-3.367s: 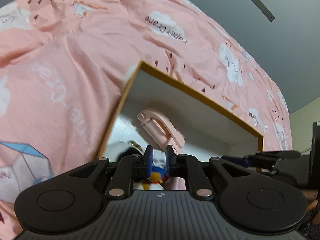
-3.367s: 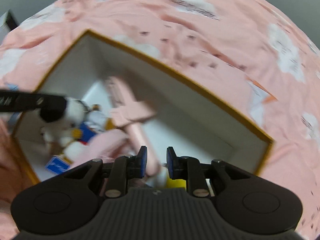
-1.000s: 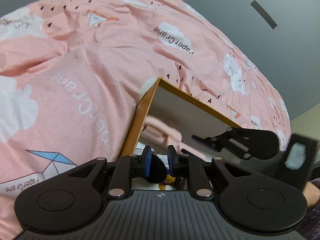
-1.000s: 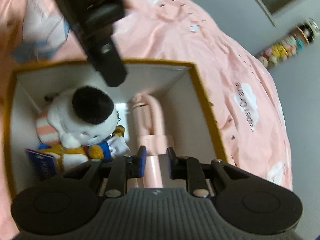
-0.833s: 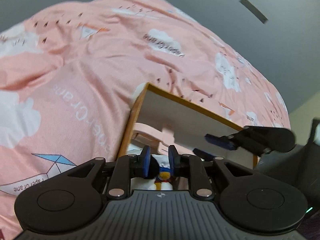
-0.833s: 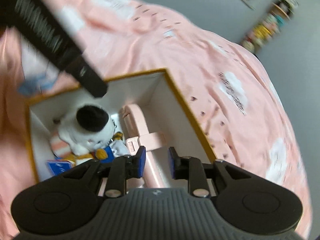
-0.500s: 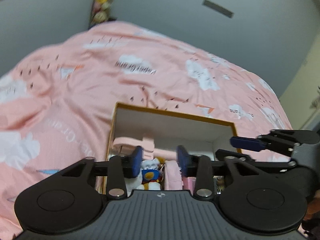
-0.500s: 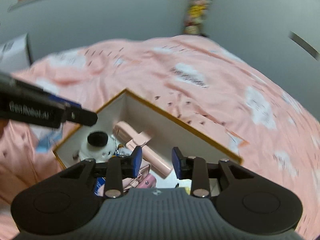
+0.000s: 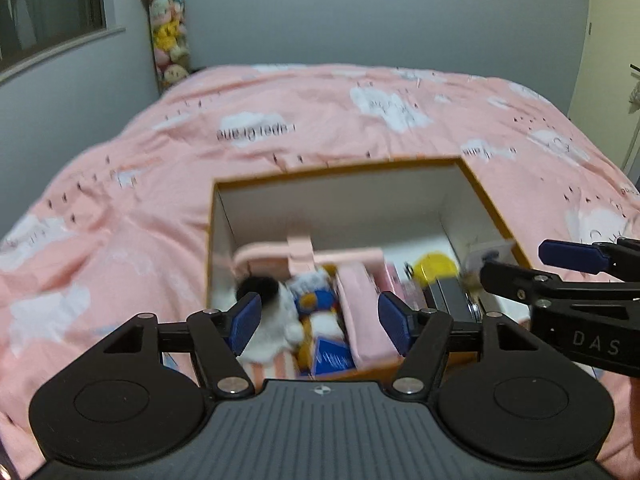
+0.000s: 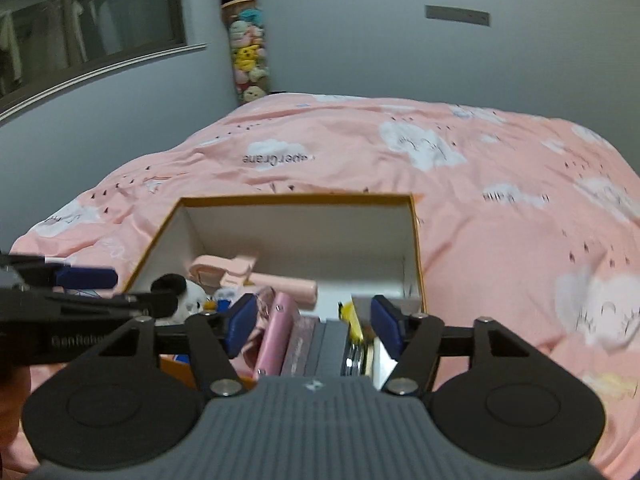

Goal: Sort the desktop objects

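One open box (image 9: 486,200) sits on the bed (image 9: 120,208), near its foot edge. Inside lie one plush toy (image 9: 276,320), one pink holder (image 9: 304,254), one yellow disc (image 9: 434,268) and one pink pouch (image 10: 276,332). Both left tongs (image 9: 322,322) and right tongs (image 10: 310,326) are spreading, gripping nothing. Grey walls, one window (image 10: 92,28).

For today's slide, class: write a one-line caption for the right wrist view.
Right gripper, jaws opening and empty, above an orange-rimmed box of toys on a pink quilt.
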